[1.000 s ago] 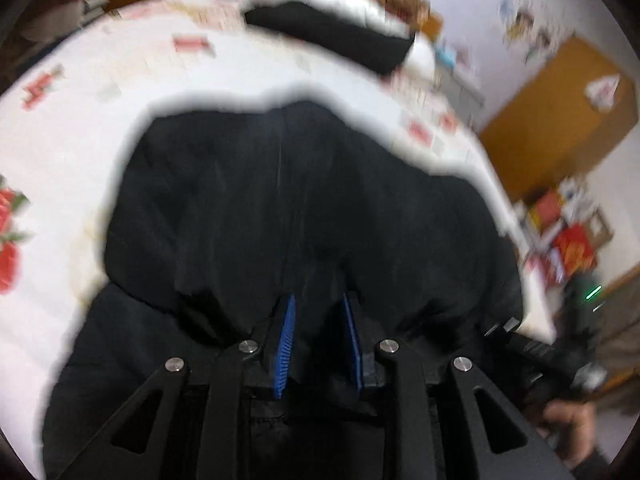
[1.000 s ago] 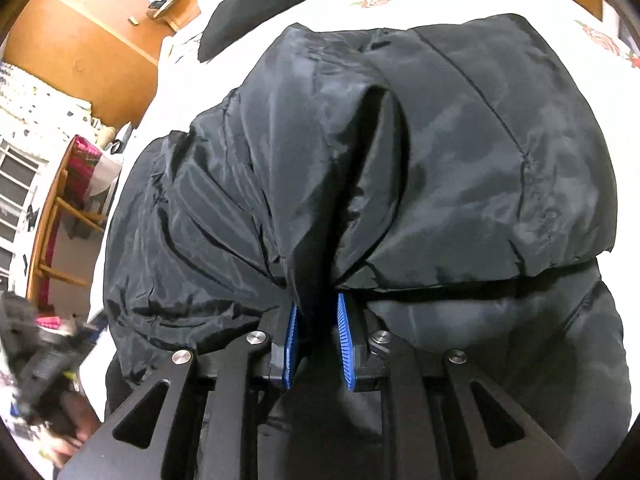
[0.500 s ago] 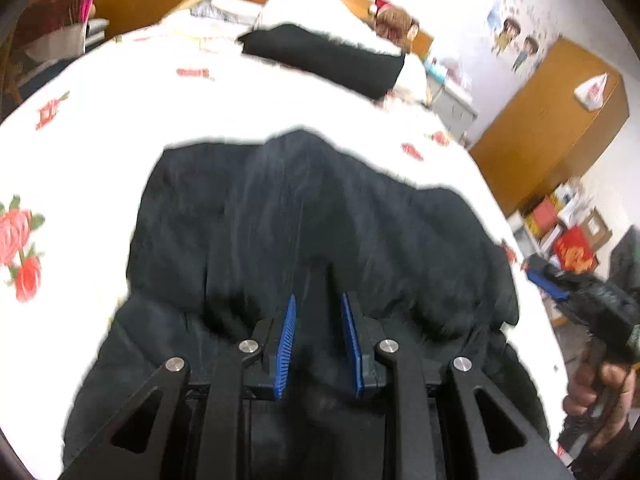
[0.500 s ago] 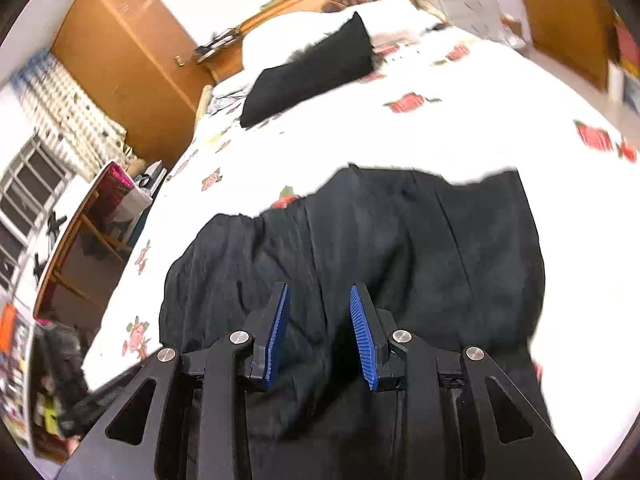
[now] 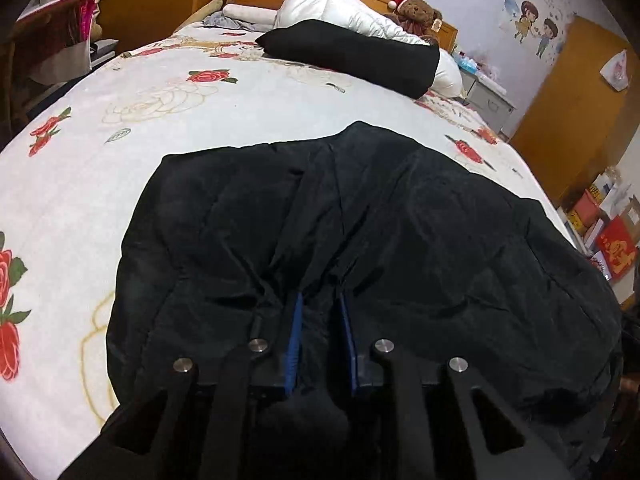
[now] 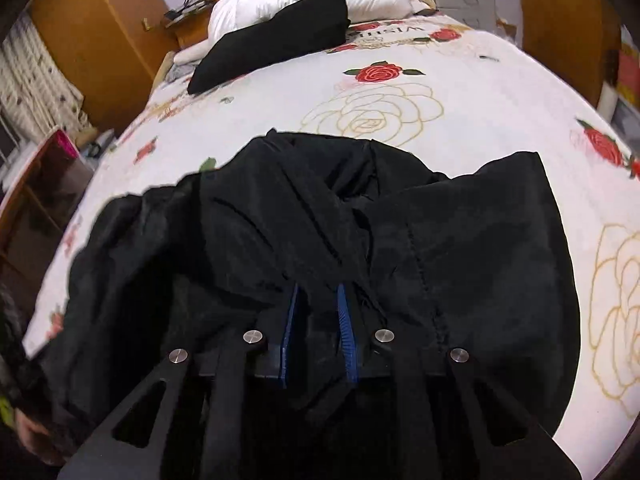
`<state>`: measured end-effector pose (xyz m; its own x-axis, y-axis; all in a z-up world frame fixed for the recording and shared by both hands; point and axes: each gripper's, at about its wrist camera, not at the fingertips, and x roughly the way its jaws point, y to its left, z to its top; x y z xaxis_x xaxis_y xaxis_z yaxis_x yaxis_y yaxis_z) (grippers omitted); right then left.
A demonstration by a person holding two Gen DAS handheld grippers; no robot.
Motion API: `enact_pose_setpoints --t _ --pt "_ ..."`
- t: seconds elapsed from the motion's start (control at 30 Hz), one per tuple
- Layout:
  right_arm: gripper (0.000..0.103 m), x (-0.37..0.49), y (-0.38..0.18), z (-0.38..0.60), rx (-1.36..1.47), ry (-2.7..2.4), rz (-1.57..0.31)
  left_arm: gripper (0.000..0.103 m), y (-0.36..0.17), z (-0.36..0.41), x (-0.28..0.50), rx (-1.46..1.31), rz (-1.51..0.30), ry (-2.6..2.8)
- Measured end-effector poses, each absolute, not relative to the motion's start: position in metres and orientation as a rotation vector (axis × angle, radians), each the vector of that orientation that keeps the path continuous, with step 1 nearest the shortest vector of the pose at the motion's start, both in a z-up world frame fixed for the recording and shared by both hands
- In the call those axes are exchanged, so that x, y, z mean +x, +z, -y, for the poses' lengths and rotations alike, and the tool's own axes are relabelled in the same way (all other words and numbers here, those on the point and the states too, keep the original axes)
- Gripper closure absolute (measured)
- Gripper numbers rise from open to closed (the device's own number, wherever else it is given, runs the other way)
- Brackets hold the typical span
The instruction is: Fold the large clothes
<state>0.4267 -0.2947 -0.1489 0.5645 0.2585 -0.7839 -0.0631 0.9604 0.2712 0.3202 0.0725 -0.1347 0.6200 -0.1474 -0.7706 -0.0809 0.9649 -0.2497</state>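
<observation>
A large black padded jacket [image 5: 420, 232] lies spread on the bed, with bunched folds near its middle; it also shows in the right wrist view [image 6: 460, 232]. My left gripper [image 5: 320, 300] is low over the jacket's near edge, its blue-padded fingers [image 5: 297, 320] shut on a pinch of the black fabric between them. My right gripper [image 6: 318, 292] is over the near edge too, its blue pads [image 6: 343, 312] closed on a fold of the jacket. The fingertips of both are buried in cloth.
The bed [image 5: 120, 128] has a white sheet printed with red roses. A folded black garment [image 5: 352, 56] and a white pillow [image 5: 340, 8] lie at the headboard beside a teddy bear [image 5: 416, 10]. Wooden wardrobes [image 6: 92, 36] and shelves stand beside the bed.
Both grippers have drawn back and lifted toward the bed's foot. The jacket that filled both views a second ago now lies flatter and farther out. The jaws have stayed closed on fabric.
</observation>
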Motion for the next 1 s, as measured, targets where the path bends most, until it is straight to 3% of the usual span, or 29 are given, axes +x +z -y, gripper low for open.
enact_pose_setpoints --t 0.3,0.6,0.83,1.0 --pt "0.082 0.358 -0.067 0.275 0.272 0.364 -0.835 0.082 -0.071 -0.058 0.257 -0.357 -0.819 -0.202" --pt "0.087 0.352 -0.165 0.250 0.234 0.383 -1.132 0.082 -0.131 -0.031 0.254 -0.374 -1.014 -0.251" --pt "0.087 0.359 -0.168 0.240 0.176 0.362 -1.140 0.081 -0.134 -0.026 0.258 -0.352 -1.024 -0.220" --pt "0.085 0.335 -0.128 0.240 0.178 0.345 -1.095 0.078 -0.095 -0.020 0.238 -0.273 -0.990 -0.193"
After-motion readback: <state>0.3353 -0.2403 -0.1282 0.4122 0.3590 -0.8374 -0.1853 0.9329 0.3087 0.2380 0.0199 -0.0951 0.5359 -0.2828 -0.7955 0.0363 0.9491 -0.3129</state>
